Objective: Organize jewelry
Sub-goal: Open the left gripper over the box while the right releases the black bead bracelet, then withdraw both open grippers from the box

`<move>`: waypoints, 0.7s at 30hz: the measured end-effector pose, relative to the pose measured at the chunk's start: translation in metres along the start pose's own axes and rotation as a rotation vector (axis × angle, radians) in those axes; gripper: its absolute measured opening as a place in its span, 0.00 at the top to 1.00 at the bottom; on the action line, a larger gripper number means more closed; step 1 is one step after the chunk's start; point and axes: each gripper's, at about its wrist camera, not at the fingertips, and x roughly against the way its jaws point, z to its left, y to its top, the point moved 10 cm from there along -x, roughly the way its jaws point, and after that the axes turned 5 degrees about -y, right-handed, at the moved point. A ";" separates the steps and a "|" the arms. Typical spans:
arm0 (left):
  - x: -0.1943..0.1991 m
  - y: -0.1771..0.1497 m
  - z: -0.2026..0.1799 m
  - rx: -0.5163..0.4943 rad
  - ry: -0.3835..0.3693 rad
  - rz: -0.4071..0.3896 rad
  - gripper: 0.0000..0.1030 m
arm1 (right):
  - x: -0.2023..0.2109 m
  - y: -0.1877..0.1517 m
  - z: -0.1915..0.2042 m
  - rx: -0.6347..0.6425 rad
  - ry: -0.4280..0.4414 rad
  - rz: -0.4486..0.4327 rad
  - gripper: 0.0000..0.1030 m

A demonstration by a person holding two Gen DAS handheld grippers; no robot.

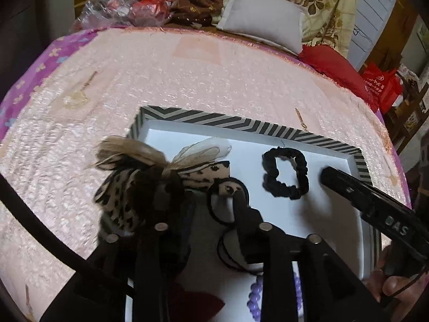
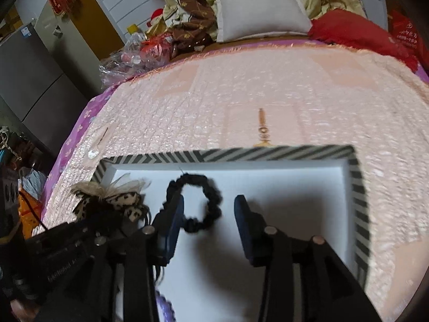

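1. On the bed point(image 1: 187, 80), over a pink quilted cover, sits one shallow white tray point(image 1: 249, 126) with a black-and-white striped rim.
2. One black scrunchie point(image 1: 285, 173) lies flat on the tray floor, toward the far rim.
3. One leopard-print bow point(image 1: 139, 182) with sheer ribbon and a fluffy tuft hangs at the tray's left edge, held up by the left gripper point(image 1: 193, 214); its jaws are clenched on the bow.
4. Two thin black hair ties show near that gripper: one point(image 1: 228, 201) with a leopard-print piece, one point(image 1: 230, 252) closer to the camera.
5. One string of purple beads point(image 1: 254, 297) lies at the tray's near end, partly hidden.
6. One right gripper point(image 2: 207, 209) hovers over the tray with jaws released, spread wide; the scrunchie lies between them, against the left finger.
7. One white pillow point(image 2: 257, 8) and one red cloth point(image 2: 354, 32) rest at the bed's far end.
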 end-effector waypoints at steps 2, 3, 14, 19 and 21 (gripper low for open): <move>0.011 -0.005 -0.002 -0.025 0.027 -0.026 0.79 | 0.013 -0.008 -0.005 0.005 0.002 -0.003 0.60; 0.015 -0.006 -0.004 -0.030 0.033 -0.035 0.79 | 0.020 -0.013 -0.007 0.008 -0.001 -0.007 0.59; 0.070 -0.043 -0.013 -0.051 0.075 -0.131 0.79 | 0.103 -0.076 -0.021 0.030 -0.039 -0.113 0.51; 0.092 -0.070 -0.018 -0.062 0.080 -0.153 0.79 | 0.132 -0.107 -0.023 0.025 -0.058 -0.161 0.50; 0.100 -0.082 -0.021 -0.072 0.083 -0.162 0.79 | 0.139 -0.119 -0.020 0.044 -0.070 -0.168 0.47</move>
